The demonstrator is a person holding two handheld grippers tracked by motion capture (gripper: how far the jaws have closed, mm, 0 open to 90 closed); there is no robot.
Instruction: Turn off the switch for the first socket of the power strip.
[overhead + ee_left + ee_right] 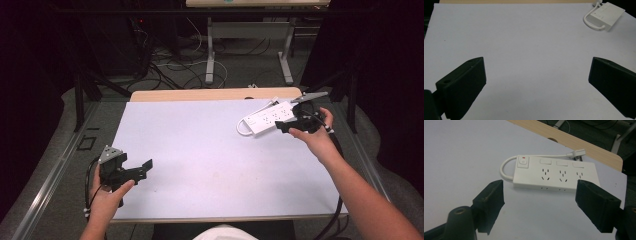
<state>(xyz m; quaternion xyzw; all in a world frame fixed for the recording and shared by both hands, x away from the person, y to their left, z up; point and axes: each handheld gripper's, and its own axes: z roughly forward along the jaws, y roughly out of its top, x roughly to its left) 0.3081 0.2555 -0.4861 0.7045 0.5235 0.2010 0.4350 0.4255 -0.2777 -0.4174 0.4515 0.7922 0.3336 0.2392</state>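
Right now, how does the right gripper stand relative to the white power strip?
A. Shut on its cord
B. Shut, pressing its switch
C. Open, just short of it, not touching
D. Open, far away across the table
C: in the right gripper view the right gripper has its jaws spread wide, with the power strip lying free on the table just beyond them.

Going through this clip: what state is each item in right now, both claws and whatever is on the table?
Left claw: open, empty, over the bare white mat near the table's front left.
Right claw: open, empty, just short of the power strip.
Power strip: lying flat, sockets up, nothing plugged in, not gripped.
Strip's cord: looped round its switch end, the plug lying loose behind it.
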